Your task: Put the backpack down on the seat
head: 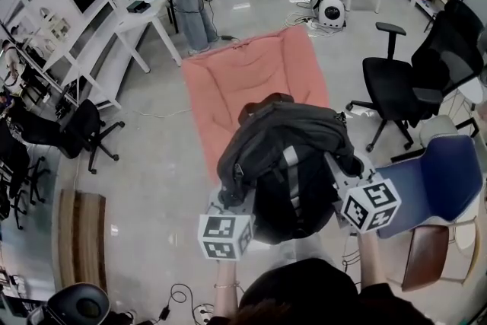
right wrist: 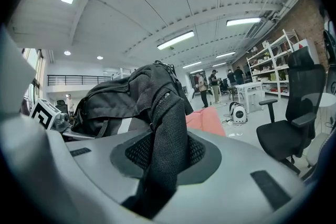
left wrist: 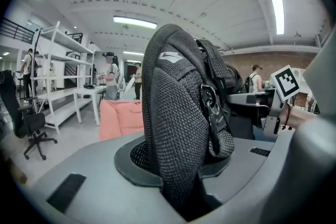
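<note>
Your left gripper [head: 234,198] and right gripper [head: 344,180] each have fingers pinched partway shut on a mesh strap [left wrist: 176,128], hanging the backpack [head: 293,164] between them. The pink seat [head: 243,76] lies just beyond the backpack, neither gripper nearer.

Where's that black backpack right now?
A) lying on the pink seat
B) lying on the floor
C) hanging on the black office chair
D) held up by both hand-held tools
D: the left tool clamps one mesh strap and the right tool the other strap, so the backpack hangs between them, with the pink seat beyond it.
</note>
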